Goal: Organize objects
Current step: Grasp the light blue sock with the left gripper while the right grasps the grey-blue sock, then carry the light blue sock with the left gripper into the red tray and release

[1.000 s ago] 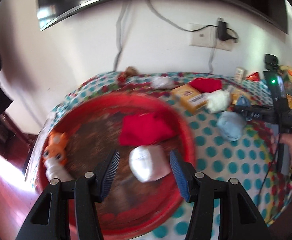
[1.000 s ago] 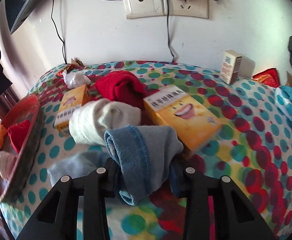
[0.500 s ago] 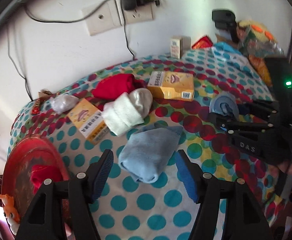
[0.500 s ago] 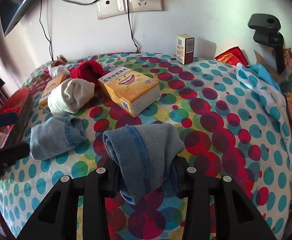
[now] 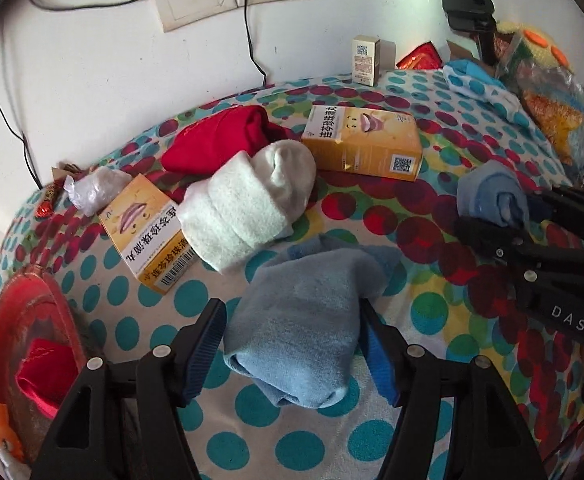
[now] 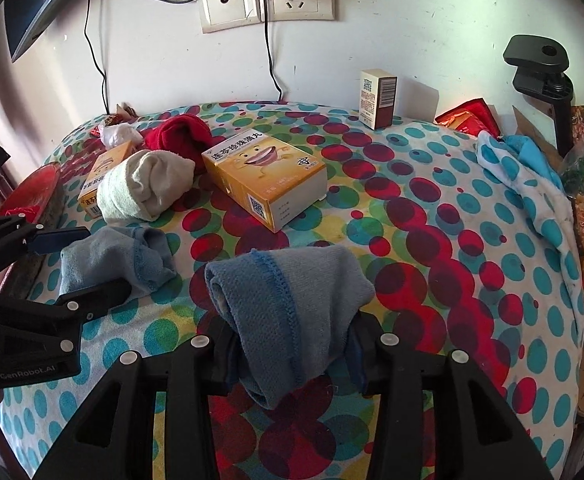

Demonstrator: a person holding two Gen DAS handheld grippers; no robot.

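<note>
Since a second ago the left gripper (image 5: 292,344) has swung away from the round red plastic tray (image 5: 32,320) and is now straddling a rolled light-blue terry sock (image 5: 304,320) lying on the polka-dot tablecloth (image 5: 432,312) near the table's front edge. Its blue-padded fingers (image 5: 206,344) are standing wide, one just beside each flank of the sock; whether they are touching it is hard to tell.

Meanwhile the right gripper (image 6: 292,344) is clamping a folded grey-blue knit sock (image 6: 288,300) narrowly between its fingers, holding it just above the cloth toward the front middle of the table, further back than a second ago.

Beyond the left gripper, a cream-white rolled sock (image 5: 248,204) is resting against a small yellow medicine box (image 5: 152,232), with a red rolled sock (image 5: 220,140) behind it. A larger yellow medicine box with a smiling cartoon face (image 6: 264,176) is lying flat near the table's centre. A crumpled clear plastic wrapper (image 5: 96,188) is sitting near the back left edge. The tray is sitting at the left edge, holding a red cloth piece (image 5: 46,372). A small upright white-and-brown carton (image 6: 378,98) is standing at the back edge by the wall.
</note>
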